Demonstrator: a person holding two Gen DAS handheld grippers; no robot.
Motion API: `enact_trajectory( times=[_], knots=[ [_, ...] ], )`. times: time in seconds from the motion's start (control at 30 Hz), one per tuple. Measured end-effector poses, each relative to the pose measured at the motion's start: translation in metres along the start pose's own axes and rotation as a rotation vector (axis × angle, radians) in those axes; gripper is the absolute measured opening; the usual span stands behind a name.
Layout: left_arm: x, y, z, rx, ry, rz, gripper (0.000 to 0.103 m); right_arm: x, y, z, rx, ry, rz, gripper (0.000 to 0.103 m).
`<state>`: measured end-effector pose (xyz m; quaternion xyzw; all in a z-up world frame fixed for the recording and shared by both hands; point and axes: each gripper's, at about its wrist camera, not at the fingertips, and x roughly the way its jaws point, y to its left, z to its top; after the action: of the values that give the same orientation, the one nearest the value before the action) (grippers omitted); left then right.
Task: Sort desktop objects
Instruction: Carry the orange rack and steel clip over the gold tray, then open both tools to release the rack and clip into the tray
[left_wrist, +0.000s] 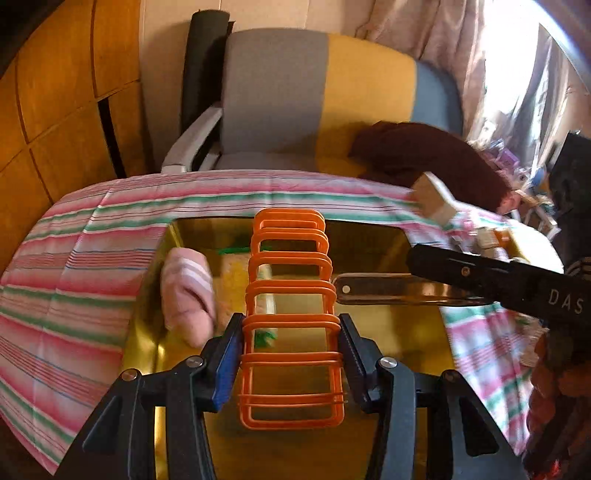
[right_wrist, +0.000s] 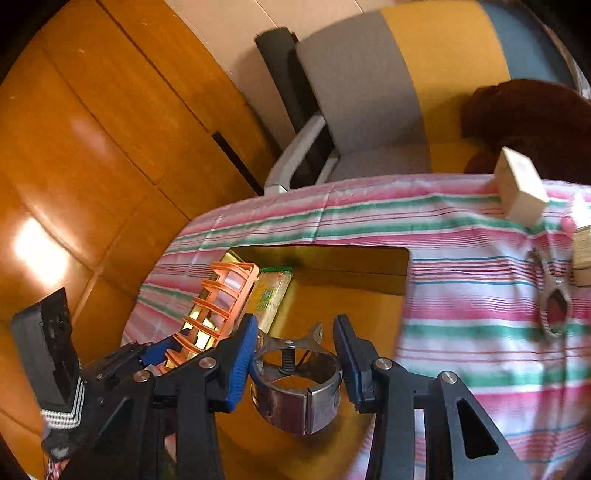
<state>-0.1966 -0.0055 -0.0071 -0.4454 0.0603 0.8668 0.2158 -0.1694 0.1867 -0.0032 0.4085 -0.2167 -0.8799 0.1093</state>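
Observation:
My left gripper (left_wrist: 291, 325) is shut on an orange plastic rack (left_wrist: 291, 280) and holds it lengthwise above a gold tray (left_wrist: 391, 332). A pink rolled cloth (left_wrist: 186, 295) lies in the tray's left part. A green-and-yellow packet (right_wrist: 271, 295) lies on the tray floor. My right gripper (right_wrist: 295, 325) is shut on a metal ring clamp (right_wrist: 295, 398) over the same gold tray (right_wrist: 332, 258). In the right wrist view the orange rack (right_wrist: 218, 302) hangs at the left, in the left gripper (right_wrist: 166, 350). The right gripper (left_wrist: 424, 266) reaches in from the right in the left wrist view.
A striped pink, green and white cloth (right_wrist: 461, 258) covers the table. A wooden block (right_wrist: 517, 192) and a metal tool (right_wrist: 554, 306) lie at its far right. Behind the table stands a grey, yellow and blue chair (left_wrist: 280, 92) with a brown plush (left_wrist: 424, 155). Wooden panels (right_wrist: 92, 129) are at the left.

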Motion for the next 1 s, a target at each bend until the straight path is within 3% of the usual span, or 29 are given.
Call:
enact_trajectory(
  times=[0.17,0.23,0.3,0.37,0.63,0.83,1.0],
  knots=[
    [0.04,0.013,0.017,0.037,0.067,0.06,0.05,0.043,0.009,0.017,0.053,-0.02,-0.09,0.043],
    [0.053,0.023,0.02,0.008,0.124,0.082,0.051,0.059,0.008,0.02,0.091,-0.012,-0.113,0.045],
    [0.054,0.032,0.017,-0.048,0.151,0.082,0.053,0.072,0.006,0.019,0.135,0.017,-0.083,0.05],
    [0.045,0.041,0.014,-0.102,0.121,0.059,0.056,0.076,0.005,0.014,0.157,0.039,-0.053,0.055],
    [0.01,0.049,0.004,-0.214,0.001,0.045,0.057,0.063,0.002,-0.004,0.169,0.06,-0.008,0.058],
    [0.003,0.038,-0.005,-0.219,-0.011,0.057,0.056,0.056,-0.001,-0.017,0.168,0.069,-0.002,0.063],
    [-0.006,0.031,-0.021,-0.254,-0.011,0.06,0.056,0.05,0.012,-0.024,0.078,0.075,-0.031,0.065]
  ],
)
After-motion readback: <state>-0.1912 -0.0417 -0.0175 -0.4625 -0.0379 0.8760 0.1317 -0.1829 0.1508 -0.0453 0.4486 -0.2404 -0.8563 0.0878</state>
